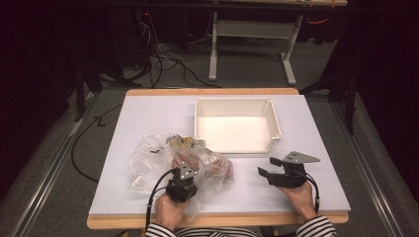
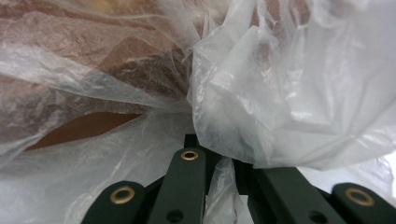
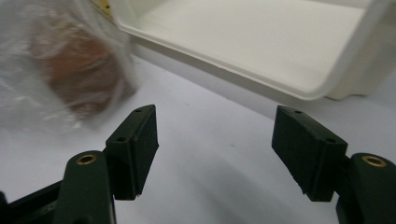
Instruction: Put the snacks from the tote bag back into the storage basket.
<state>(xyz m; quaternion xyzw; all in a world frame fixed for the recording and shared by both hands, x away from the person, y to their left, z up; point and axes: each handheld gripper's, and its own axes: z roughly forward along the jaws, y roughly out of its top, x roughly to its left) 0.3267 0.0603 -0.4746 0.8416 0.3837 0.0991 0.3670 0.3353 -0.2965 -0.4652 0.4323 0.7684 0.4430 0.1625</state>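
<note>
High view: the left gripper [image 1: 184,178] sits on the near edge of a crumpled clear plastic bag [image 1: 158,160] lying on the worktop [image 1: 148,113] left of the empty white bin [image 1: 237,124], and the left gripper view shows its jaws pinched together on a fold of the film. The right gripper [image 1: 267,168] hovers over bare worktop near the bin's near right corner, jaws spread wide and holding nothing. By my judgement the bag is only just grasped; its brownish contents [image 1: 207,165] remain inside and the bin is unfilled.

place: lab | signs: bare test table [image 1: 148,113]; loose floor cables [image 1: 163,59]; metal bench frame [image 1: 213,49]; dark surround
</note>
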